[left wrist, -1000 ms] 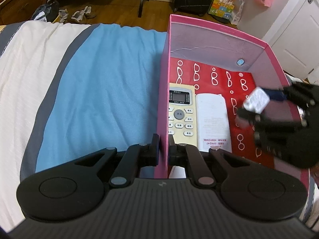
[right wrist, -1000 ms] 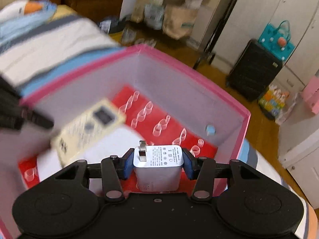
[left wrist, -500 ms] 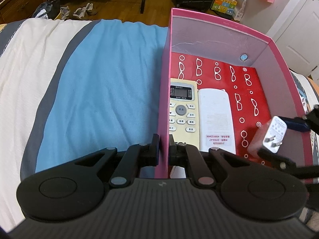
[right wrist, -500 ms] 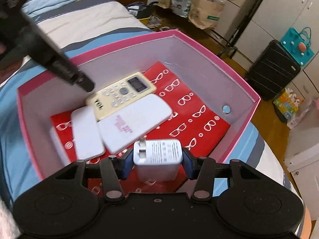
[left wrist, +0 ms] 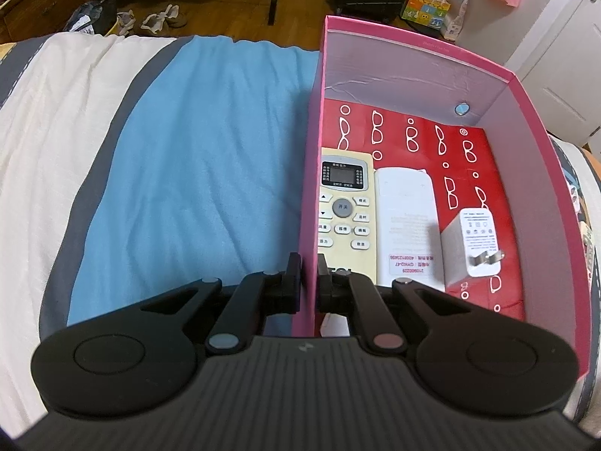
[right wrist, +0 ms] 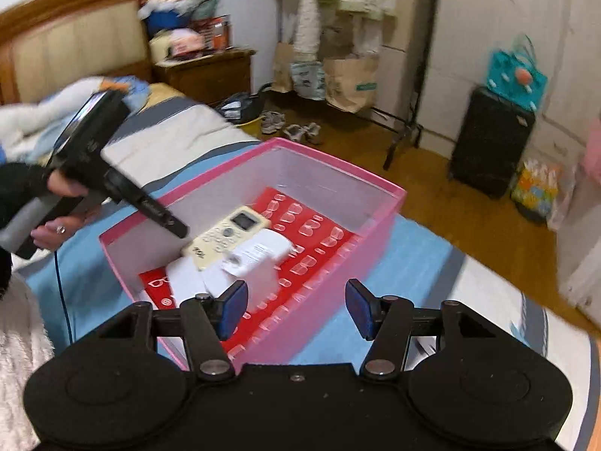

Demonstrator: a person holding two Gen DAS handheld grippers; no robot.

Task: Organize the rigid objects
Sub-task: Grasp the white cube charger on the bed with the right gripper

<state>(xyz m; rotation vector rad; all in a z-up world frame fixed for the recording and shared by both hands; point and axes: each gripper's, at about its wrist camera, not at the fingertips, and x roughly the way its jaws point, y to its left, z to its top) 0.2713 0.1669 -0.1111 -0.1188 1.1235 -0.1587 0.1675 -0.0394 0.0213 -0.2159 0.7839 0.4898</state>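
Observation:
A pink box (left wrist: 533, 173) with a red patterned floor lies on the bed. In it lie a cream remote (left wrist: 343, 210), a white remote (left wrist: 407, 221) and a white charger plug (left wrist: 473, 248) that stands near the right wall. My left gripper (left wrist: 308, 285) is shut on the box's left wall. My right gripper (right wrist: 296, 306) is open and empty, raised above the box's near side. The box (right wrist: 379, 225), the cream remote (right wrist: 227, 235) and the charger (right wrist: 259, 259) show in the right wrist view. The left gripper (right wrist: 165, 221) shows there too.
The box rests on a blue, grey and white striped bedspread (left wrist: 188, 173). Beyond the bed are a wooden floor with shoes (left wrist: 157, 20), a black suitcase (right wrist: 488, 143), paper bags (right wrist: 345, 82) and a nightstand (right wrist: 203, 71).
My right gripper opened and let go of the charger, which now stands in the box. The right gripper pulled up and back out of the box. My left gripper kept its hold.

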